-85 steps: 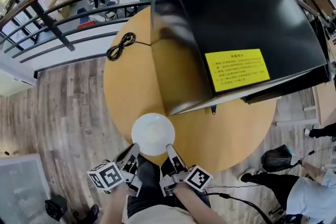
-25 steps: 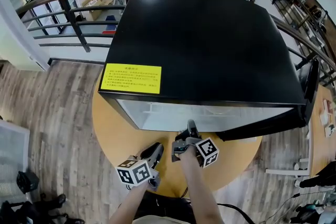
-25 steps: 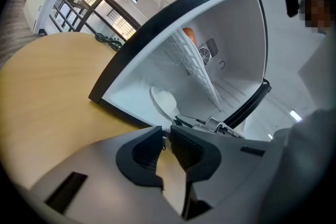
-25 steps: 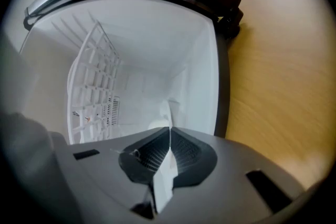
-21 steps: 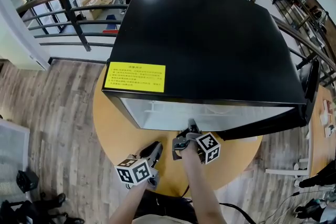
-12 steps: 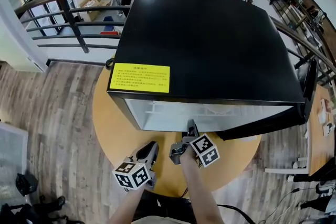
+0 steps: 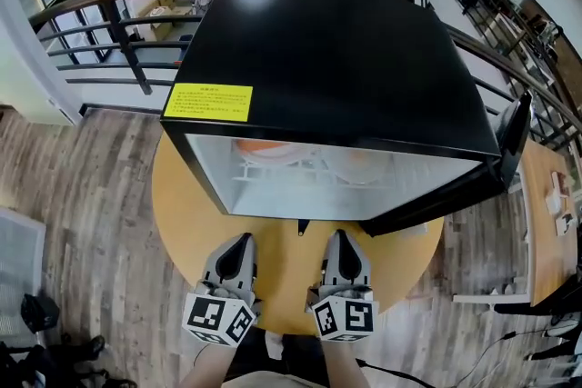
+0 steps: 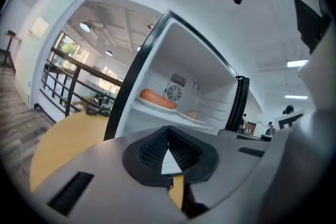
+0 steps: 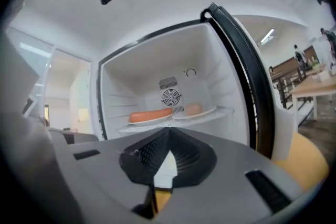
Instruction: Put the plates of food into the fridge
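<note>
Black fridge sits on a round yellow table. Its door is swung open to the right, & the inside is white. 2 plates are in there already, side by side on one shelf, just below a little round fan grill on the back wall. The left plate has a long orange sausage on it. The right plate has a small round bit of food, can't tell what kind. In the head view they only show as orange blurs in the white opening.

L claw & R claw are out in front of the fridge, above the near part of the table. They're side by side w/ a gap btw them. Both point at the open fridge & touch nothing. L claw's jaws have just been closing & are now pressed tight together, w/ nothing btw them. Same w/ R claw: just been closing, tight together, nothing in it.

A yellow sticker is on the fridge top, front left corner. Dark railing runs behind, & a wood floor goes round the table.
</note>
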The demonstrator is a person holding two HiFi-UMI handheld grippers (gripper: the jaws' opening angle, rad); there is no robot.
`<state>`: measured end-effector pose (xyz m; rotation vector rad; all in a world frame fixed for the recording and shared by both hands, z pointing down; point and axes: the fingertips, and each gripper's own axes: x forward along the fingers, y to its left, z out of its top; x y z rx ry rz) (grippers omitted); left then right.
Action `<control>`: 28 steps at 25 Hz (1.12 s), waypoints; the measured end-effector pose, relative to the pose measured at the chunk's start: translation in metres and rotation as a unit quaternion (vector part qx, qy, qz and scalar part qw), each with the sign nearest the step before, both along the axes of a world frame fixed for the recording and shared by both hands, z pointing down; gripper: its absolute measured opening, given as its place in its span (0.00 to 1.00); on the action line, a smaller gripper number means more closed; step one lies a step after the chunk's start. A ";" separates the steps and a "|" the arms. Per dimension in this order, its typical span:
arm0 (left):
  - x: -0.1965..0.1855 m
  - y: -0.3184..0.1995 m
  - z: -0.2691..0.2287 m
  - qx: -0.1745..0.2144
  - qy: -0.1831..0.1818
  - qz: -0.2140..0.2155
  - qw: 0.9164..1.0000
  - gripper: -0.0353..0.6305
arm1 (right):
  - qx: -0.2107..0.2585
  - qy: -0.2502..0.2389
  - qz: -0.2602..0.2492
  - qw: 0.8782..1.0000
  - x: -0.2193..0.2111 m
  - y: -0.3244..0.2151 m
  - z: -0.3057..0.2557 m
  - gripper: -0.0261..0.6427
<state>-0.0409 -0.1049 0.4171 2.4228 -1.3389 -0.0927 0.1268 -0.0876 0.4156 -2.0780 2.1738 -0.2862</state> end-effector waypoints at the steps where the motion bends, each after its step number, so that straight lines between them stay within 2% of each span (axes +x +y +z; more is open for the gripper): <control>1: 0.005 0.007 -0.015 0.022 -0.017 -0.013 1.000 0.06 | -0.002 0.018 -0.013 1.000 0.000 0.009 -0.009 0.06; 4: 0.027 0.035 -0.047 0.080 -0.063 -0.039 0.994 0.06 | -0.001 0.047 -0.049 0.998 0.005 0.036 -0.029 0.06; 6: 0.042 0.055 -0.056 0.097 -0.074 -0.051 0.991 0.06 | 0.009 0.051 -0.069 0.996 0.009 0.053 -0.040 0.06; 10: 0.059 0.089 -0.061 0.092 -0.065 -0.071 0.991 0.06 | 0.029 0.053 -0.095 0.994 0.018 0.083 -0.055 0.06; 14: 0.060 0.108 -0.071 0.102 -0.081 -0.090 0.987 0.06 | 0.036 0.035 -0.096 0.994 0.029 0.099 -0.062 0.06; 22: 0.057 0.124 -0.088 0.120 -0.103 -0.100 0.982 0.06 | 0.049 0.022 -0.098 0.994 0.030 0.116 -0.074 0.06; 28: 0.056 0.122 -0.088 0.117 -0.107 -0.099 0.982 0.06 | 0.045 0.031 -0.099 0.994 0.026 0.117 -0.075 0.06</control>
